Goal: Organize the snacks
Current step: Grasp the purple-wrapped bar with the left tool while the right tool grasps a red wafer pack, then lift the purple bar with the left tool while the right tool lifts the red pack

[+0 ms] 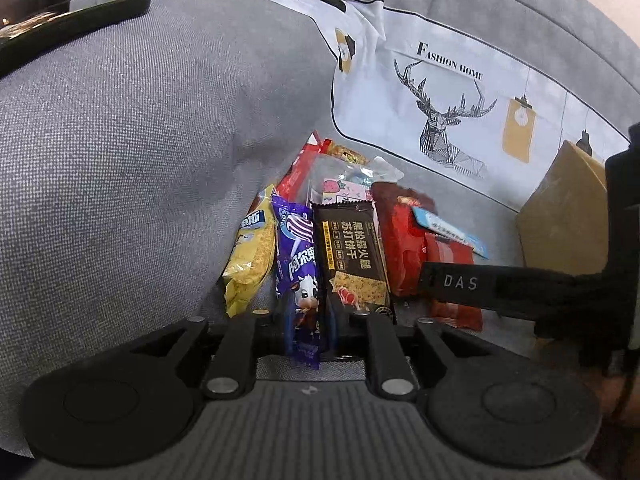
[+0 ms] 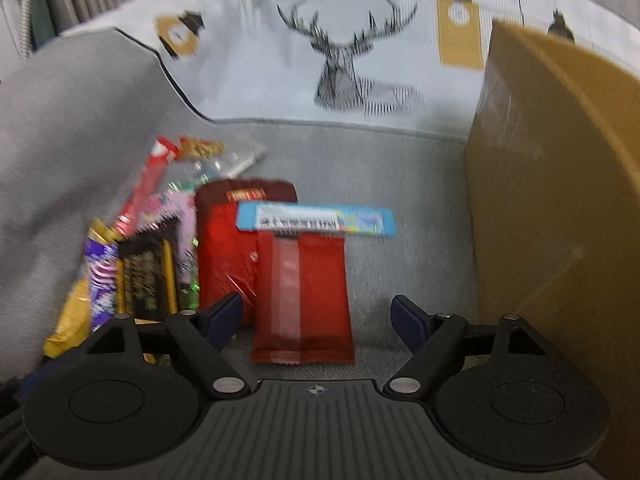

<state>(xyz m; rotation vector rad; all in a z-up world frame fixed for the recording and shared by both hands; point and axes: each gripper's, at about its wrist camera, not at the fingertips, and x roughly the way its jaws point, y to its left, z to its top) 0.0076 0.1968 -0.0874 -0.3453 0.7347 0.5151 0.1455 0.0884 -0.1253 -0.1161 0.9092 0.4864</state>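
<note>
Several snack packets lie in a heap on a grey sofa seat (image 1: 460,196). My left gripper (image 1: 308,324) is shut on a purple candy packet (image 1: 298,264) with a cow on it. Beside it lie a yellow packet (image 1: 250,256), a black cracker packet (image 1: 354,256) and red packets (image 1: 404,248). My right gripper (image 2: 316,318) is open, its jaws on either side of a red packet (image 2: 302,296) lying flat. A light blue bar (image 2: 316,220) rests across that packet's far end. The right gripper's black finger (image 1: 500,284) shows in the left wrist view.
A cardboard box (image 2: 560,208) stands on the seat to the right, also in the left wrist view (image 1: 564,220). A deer-print cushion (image 2: 340,48) leans at the back. A grey sofa arm (image 1: 140,160) rises on the left, close to the heap.
</note>
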